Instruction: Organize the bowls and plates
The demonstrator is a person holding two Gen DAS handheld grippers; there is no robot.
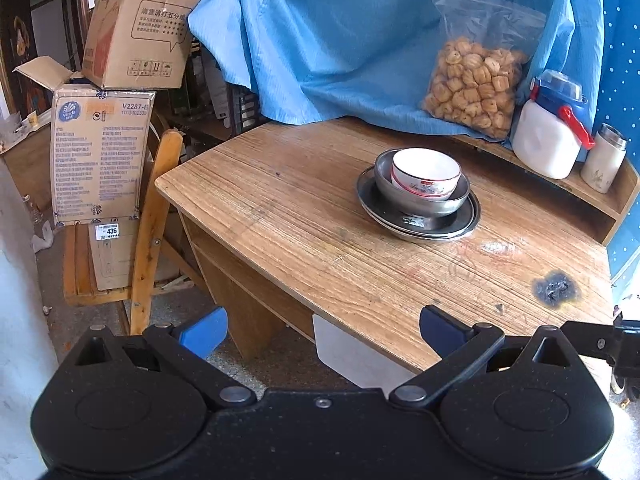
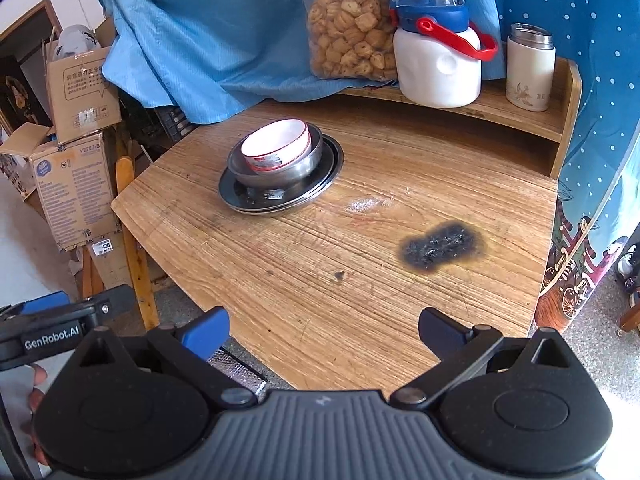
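Currently the white bowl point(image 1: 426, 174) sits nested in the steel bowl point(image 1: 420, 196) on stacked plates point(image 1: 418, 224). Left gripper point(image 1: 322, 330) and right gripper point(image 2: 322, 330), both spread and empty, stand well short; stack lies ahead-right of left, ahead-left of right, neither clearly nearer.

Off to the left of the left tongs point(image 1: 322, 334), a lower cardboard box point(image 1: 98, 152) is showing a round "Vinda" logo, the code "V2287-B" and a number beneath it starting "1003002339"; the dense small print below is too fine to read. A white tag point(image 1: 108, 231) hanging under that box is reading "436". The upper cardboard box point(image 1: 136, 40), sitting tilted on top, is carrying a speech-bubble panel of Chinese characters and a row of handling symbols. In the right wrist view, the arm of the other tool point(image 2: 52, 334), just left of the right tongs point(image 2: 322, 334), is displaying "GenRobot.AI". The white bowl point(image 1: 426, 174) is bearing a red-edged label, illegible.
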